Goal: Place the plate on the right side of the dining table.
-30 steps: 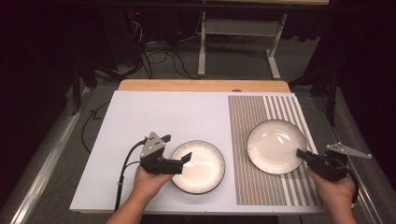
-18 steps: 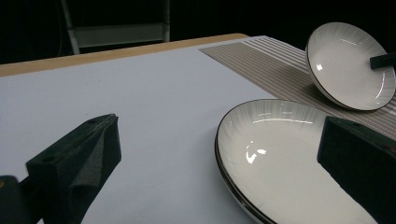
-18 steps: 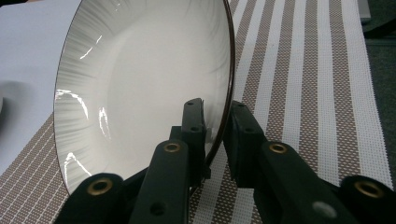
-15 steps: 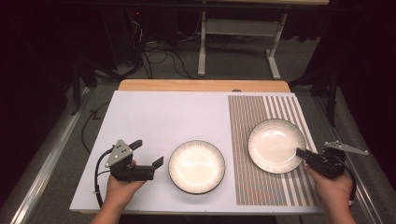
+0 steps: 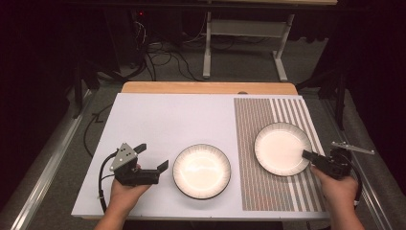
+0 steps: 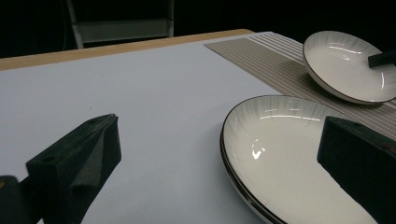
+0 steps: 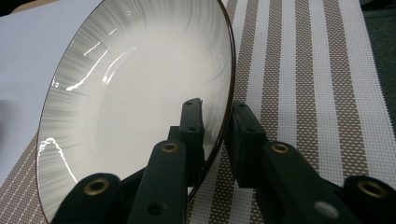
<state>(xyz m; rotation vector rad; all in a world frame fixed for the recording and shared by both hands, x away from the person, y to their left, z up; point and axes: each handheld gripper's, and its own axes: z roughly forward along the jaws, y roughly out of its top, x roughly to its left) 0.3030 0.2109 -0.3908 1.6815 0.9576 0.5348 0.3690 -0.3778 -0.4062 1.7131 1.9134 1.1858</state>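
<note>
Two white plates with dark rims lie on the table. The middle plate (image 5: pixel 201 171) rests on the white board, and the left gripper view shows a double edge under the middle plate (image 6: pixel 280 154), as of two stacked. My left gripper (image 5: pixel 154 155) stands open just left of it, not touching; in its own view the left gripper (image 6: pixel 224 154) has wide-spread jaws. The right plate (image 5: pixel 282 148) lies on the striped mat. My right gripper (image 5: pixel 307 154) is shut on its near right rim; in its own view the right gripper (image 7: pixel 217 109) has one jaw inside the right plate (image 7: pixel 140 84) and one outside.
The striped mat (image 5: pixel 287 112) covers the right part of the white board (image 5: pixel 167 120). A wooden table edge (image 5: pixel 206 87) runs along the back. Beyond it stand a metal frame (image 5: pixel 239 33) and cables on the floor. A metal rail (image 5: pixel 48 158) borders the left side.
My left gripper has drawn back to the left from the middle plate's rim, leaving the plate in place. The right hand and its plate have stayed where they were.
</note>
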